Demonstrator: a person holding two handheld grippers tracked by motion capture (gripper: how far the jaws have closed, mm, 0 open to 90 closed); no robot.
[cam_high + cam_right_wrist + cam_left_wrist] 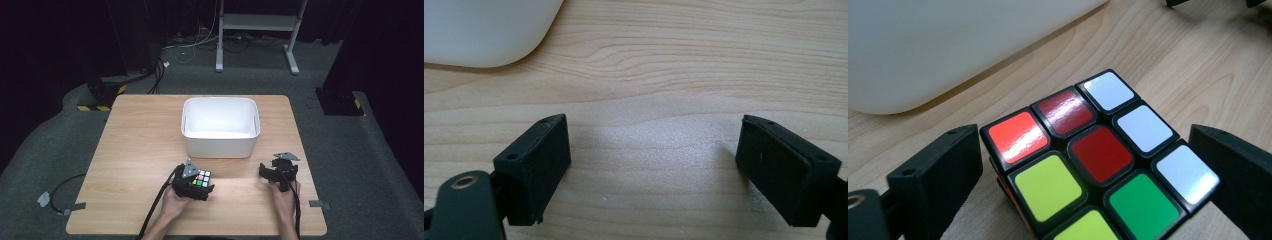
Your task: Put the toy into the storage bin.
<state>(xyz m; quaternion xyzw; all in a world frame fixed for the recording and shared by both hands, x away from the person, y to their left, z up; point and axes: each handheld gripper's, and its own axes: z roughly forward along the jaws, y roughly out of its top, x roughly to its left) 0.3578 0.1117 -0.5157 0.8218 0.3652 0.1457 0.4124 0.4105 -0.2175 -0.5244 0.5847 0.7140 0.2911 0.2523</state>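
While the left gripper at lower centre brackets the puzzle cube between spread jaws, grip uncertain, the right gripper gapes wide over bare worktop.

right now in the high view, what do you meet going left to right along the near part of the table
left tongs → rubik's cube between their jaws → bare table → right tongs
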